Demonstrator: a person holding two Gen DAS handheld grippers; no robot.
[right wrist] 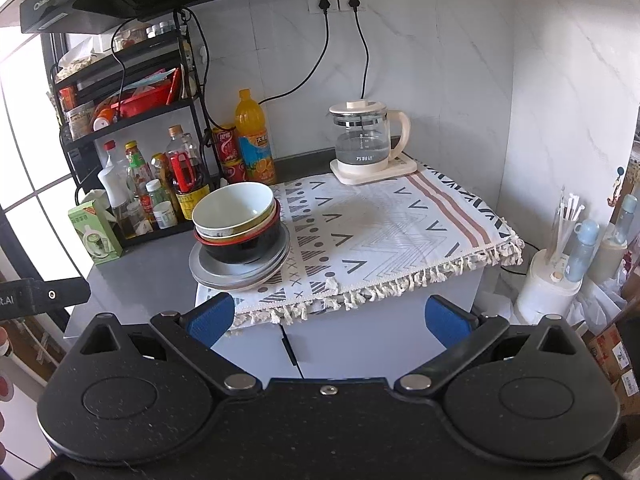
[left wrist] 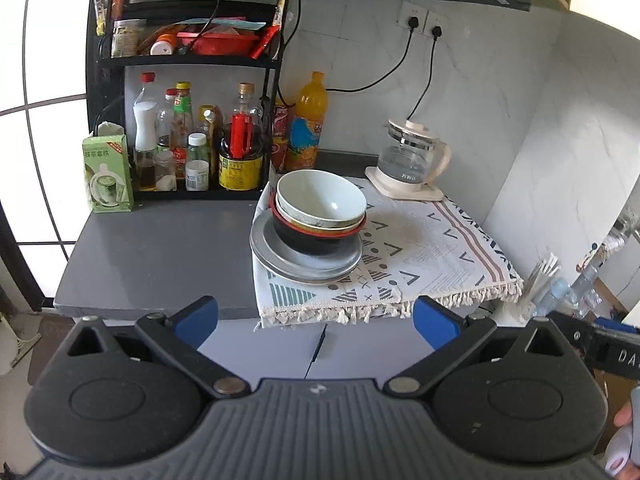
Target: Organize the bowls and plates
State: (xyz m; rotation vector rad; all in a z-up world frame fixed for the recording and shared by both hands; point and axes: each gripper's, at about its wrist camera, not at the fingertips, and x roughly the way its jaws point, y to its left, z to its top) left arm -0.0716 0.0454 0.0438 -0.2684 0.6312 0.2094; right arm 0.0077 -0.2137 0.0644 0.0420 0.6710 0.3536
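A stack of dishes stands at the left edge of a patterned cloth [left wrist: 420, 248] [right wrist: 380, 224]. A pale green bowl [left wrist: 320, 198] [right wrist: 232, 208] is on top, nested in a cream bowl and a black bowl with a red rim [left wrist: 316, 240] [right wrist: 240, 250]. Under them lie grey plates [left wrist: 280, 264] [right wrist: 224, 274]. My left gripper [left wrist: 316, 320] is open, held back from the counter's front edge, nothing between its blue pads. My right gripper [right wrist: 330, 320] is open too, also short of the stack and empty.
A black rack [left wrist: 192, 128] [right wrist: 132, 140] full of bottles and jars stands at the back left. An orange drink bottle [left wrist: 308, 120] [right wrist: 254, 136] and a glass kettle [left wrist: 412, 156] [right wrist: 368, 140] with plugged-in cords stand at the back. A green carton [left wrist: 107, 174] sits on the grey counter [left wrist: 160, 256].
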